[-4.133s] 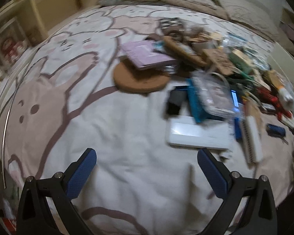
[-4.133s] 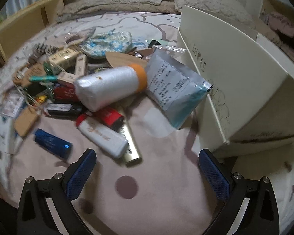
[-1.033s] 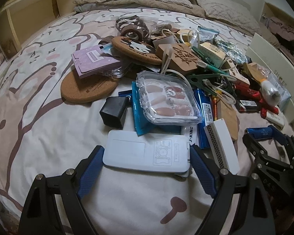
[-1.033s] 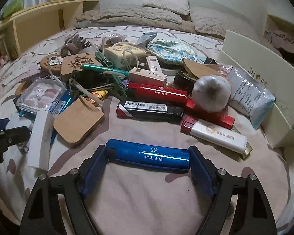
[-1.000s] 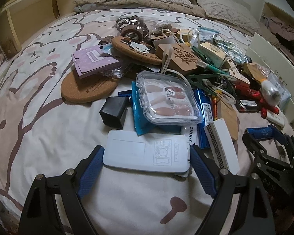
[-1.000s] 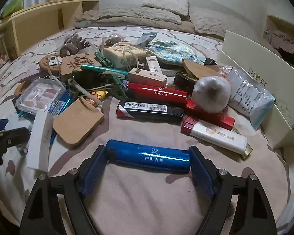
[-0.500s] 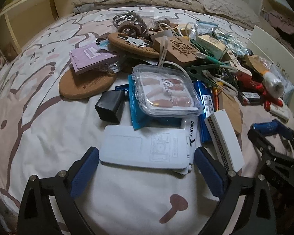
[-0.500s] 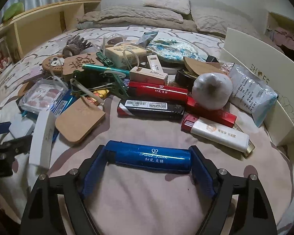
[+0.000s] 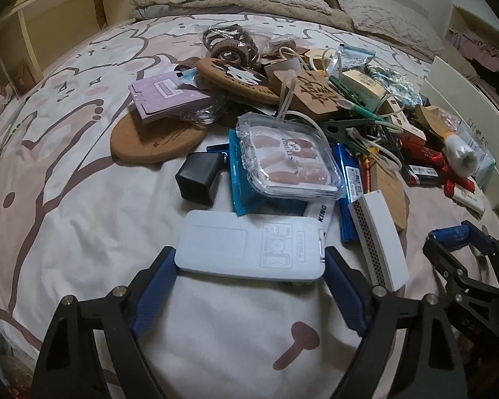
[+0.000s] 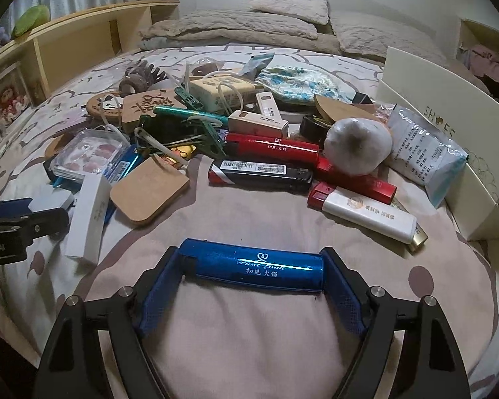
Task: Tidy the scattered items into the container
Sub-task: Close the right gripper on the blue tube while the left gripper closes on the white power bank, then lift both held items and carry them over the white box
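In the right wrist view, the right hand-held gripper [image 10: 251,274] fills the bottom of the frame, its blue pads pressed on the two ends of a blue lighter [image 10: 252,265]. The lighter's long axis runs straight across the frame, left to right, spanning the gap between the jaws. In the left wrist view, the left hand-held gripper [image 9: 250,267] sits likewise at the bottom centre, holding a flat white case [image 9: 251,245] end to end, its long side also lying crosswise.

Past both held things, the clutter on the bed [image 10: 216,316] crowds the middle of each frame: a clear nail box [image 9: 287,158], a white slim box [image 10: 88,211], red and black lighters.

Farthest right stands the cream shoe box [image 10: 449,126], at the right edge of the right wrist view and only a sliver at the far right of the left. The right side is plainly the nearer one, so its lighter likely travels right and slightly forward; the white case has the whole pile to cross.
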A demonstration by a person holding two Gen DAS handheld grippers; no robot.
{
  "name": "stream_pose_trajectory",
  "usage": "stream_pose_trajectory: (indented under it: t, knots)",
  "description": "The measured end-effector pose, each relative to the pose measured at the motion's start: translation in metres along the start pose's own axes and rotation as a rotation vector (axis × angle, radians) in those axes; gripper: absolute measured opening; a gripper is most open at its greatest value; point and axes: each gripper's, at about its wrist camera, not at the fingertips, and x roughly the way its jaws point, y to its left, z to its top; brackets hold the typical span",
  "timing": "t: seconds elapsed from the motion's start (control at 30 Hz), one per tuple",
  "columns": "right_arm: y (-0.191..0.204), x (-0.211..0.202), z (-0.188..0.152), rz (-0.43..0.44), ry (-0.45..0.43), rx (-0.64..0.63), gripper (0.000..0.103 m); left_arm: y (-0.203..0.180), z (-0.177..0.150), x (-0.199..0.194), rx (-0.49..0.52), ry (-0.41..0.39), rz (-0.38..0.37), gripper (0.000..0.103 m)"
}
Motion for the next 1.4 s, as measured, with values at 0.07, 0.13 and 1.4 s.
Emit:
stream_pose_trajectory:
  t: [0.07, 0.13, 1.4]
  knots:
    - [0.000, -0.002, -0.001, 0.006, 0.000, 0.000, 0.083, -0.001, -0.001, -0.001, 0.003, -0.004, 0.009, 0.087]
    - [-0.001, -0.004, -0.002, 0.011, 0.001, 0.000, 0.083, -0.004, -0.003, -0.002, 0.010, -0.008, 0.020, 0.087]
    - [-0.021, -0.055, -0.040, 0.085, -0.030, 0.086, 0.083, -0.059, -0.057, -0.058, 0.027, -0.122, -0.060, 0.087]
